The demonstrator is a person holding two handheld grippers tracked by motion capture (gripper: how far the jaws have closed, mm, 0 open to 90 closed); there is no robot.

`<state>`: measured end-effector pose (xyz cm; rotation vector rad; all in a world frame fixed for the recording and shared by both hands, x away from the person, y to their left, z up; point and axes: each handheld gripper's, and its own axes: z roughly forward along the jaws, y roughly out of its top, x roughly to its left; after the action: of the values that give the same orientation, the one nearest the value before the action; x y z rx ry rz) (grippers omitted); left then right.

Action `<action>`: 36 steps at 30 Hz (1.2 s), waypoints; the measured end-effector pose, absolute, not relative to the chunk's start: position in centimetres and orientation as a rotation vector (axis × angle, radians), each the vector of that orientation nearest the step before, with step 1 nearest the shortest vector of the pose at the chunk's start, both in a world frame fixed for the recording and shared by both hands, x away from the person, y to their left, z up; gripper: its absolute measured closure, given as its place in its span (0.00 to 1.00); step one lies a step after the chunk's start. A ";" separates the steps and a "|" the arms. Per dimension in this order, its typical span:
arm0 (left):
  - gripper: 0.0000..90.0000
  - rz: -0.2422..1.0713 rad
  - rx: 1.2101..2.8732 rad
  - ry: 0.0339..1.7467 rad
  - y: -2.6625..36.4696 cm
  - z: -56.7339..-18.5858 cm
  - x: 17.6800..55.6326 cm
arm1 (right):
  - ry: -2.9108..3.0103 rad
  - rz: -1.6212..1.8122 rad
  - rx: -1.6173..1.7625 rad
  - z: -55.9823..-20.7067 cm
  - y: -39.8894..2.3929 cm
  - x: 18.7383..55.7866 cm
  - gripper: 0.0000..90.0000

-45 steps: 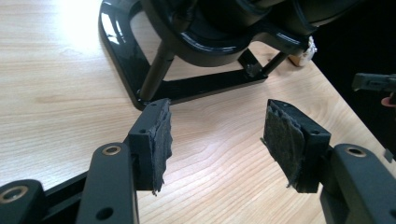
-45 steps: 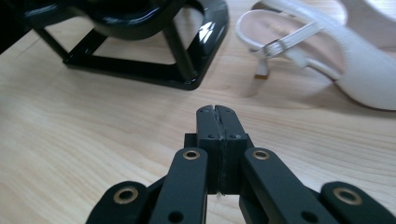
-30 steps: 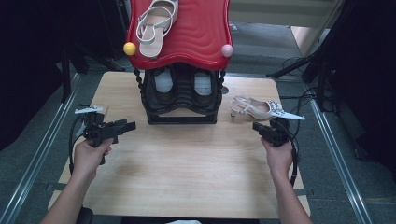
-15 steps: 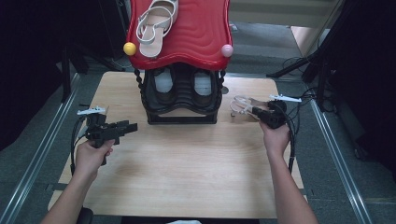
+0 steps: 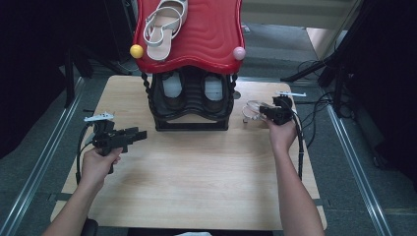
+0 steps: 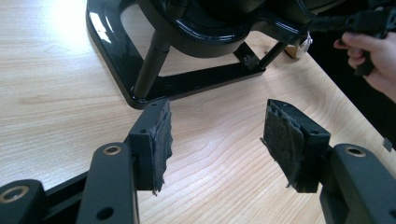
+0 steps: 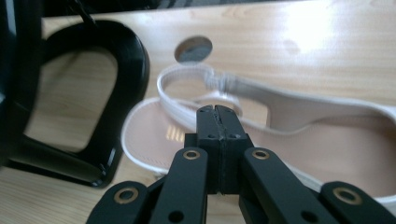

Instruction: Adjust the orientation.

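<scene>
Right gripper (image 5: pixel 265 112) has slid forward over the sandal (image 7: pixel 289 135).

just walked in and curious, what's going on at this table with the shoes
A person holds a gripper in each hand at a wooden table with a shoe rack. The right gripper, fingers shut, is over a white sandal lying beside the rack; whether it pinches a strap cannot be told. The left gripper waits open over bare table. A matching sandal lies on the rack's red top, and a dark pair sits on the lower shelf.
</scene>
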<state>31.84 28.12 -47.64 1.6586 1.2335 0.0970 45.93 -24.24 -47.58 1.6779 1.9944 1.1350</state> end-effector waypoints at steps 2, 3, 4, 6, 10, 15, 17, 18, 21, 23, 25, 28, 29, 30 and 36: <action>0.47 0.101 1.645 1.227 28.1 -47.5 31.7 | 1.998 1.110 1.682 -48.1 -24.3 45.7 1.00; 0.47 0.099 1.643 1.222 28.1 -47.5 31.7 | 2.003 1.097 1.690 -48.3 -24.4 45.7 1.00; 0.47 0.100 1.643 1.221 28.1 -47.5 31.7 | 2.004 1.083 1.689 -48.5 -24.6 45.5 1.00; 0.47 0.103 1.651 1.219 28.0 -47.6 31.8 | 1.996 1.084 1.698 -48.8 -24.9 45.3 1.00; 0.47 0.100 1.647 1.218 28.0 -47.5 31.7 | 1.947 1.124 1.697 -48.5 -25.3 45.1 1.00; 0.47 0.094 1.655 1.222 27.9 -47.6 31.9 | 1.915 1.150 1.678 -46.1 -25.4 46.2 1.00; 0.47 0.094 1.653 1.217 27.8 -47.6 31.9 | 1.897 1.156 1.678 -46.1 -25.5 46.7 1.00; 0.47 0.089 1.650 1.215 27.8 -47.6 31.9 | 1.899 1.154 1.700 -46.4 -25.5 46.9 1.00; 0.47 0.092 1.655 1.213 27.9 -47.7 31.9 | 1.941 1.121 1.731 -47.8 -24.9 47.2 1.00; 0.47 0.084 1.652 1.219 28.0 -47.7 31.9 | 1.932 1.117 1.735 -48.2 -24.7 46.9 1.00; 0.47 0.086 1.651 1.221 28.1 -47.7 31.9 | 1.940 1.119 1.749 -48.8 -24.6 46.5 1.00; 0.47 0.087 1.646 1.224 28.1 -47.7 31.9 | 1.947 1.120 1.720 -49.3 -24.7 45.7 1.00; 0.47 0.084 1.647 1.224 28.1 -47.7 31.9 | 1.948 1.123 1.712 -49.3 -24.7 45.6 1.00; 0.47 0.085 1.649 1.223 28.0 -47.7 32.0 | 1.949 1.122 1.711 -49.3 -24.7 45.5 1.00; 0.47 0.086 1.652 1.222 28.0 -47.8 32.0 | 1.955 1.139 1.699 -49.1 -25.2 44.7 1.00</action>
<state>32.01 28.04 -47.78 1.6524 1.2221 0.0864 44.69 -25.19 -49.08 1.6989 1.9548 1.1385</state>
